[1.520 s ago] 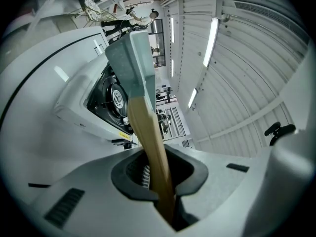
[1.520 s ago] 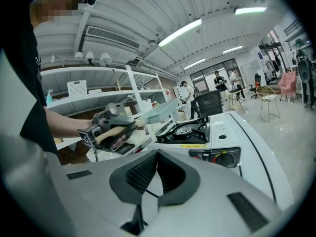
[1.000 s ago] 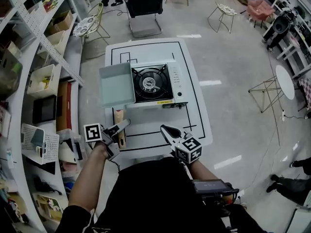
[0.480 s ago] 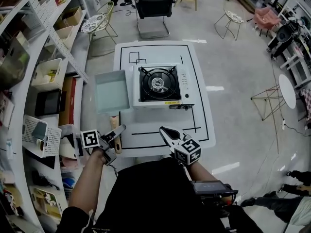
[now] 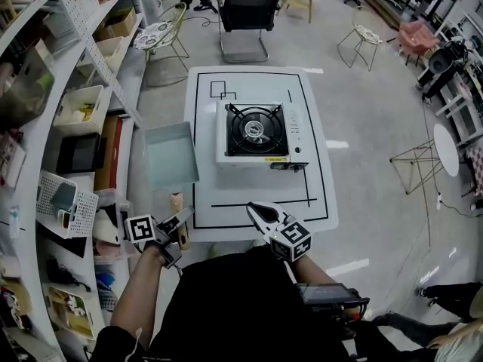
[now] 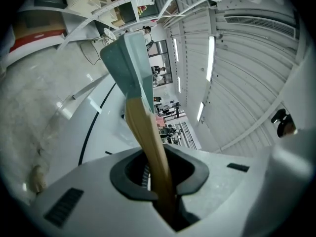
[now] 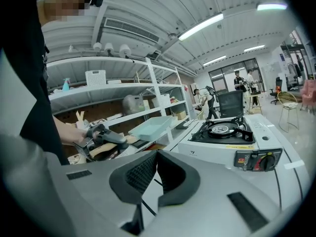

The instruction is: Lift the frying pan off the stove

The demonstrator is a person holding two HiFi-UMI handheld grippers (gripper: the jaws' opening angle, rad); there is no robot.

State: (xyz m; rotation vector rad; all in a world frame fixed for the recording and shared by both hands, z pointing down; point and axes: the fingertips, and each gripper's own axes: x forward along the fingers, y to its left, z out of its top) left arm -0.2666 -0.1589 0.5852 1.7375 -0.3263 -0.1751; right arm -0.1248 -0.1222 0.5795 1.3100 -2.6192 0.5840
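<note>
Pan (image 5: 170, 155) is off the stove (image 5: 256, 132), held left of the surface (image 5: 226, 219), near the shelf (image 5: 90, 59), over the floor (image 5: 362, 127). Risk: the left gripper (image 5: 183, 219) clamps only the wooden handle (image 5: 177, 202) near its end, and its jaws have just been easing open a little with the handle between them, so the long pan could sag, twist or slip out. It could also clip the shelf. Left gripper points roughly level, pan out ahead. Right gripper (image 5: 255, 210) is empty, jaws closed together, tipped slightly down by the surface's near edge.
</note>
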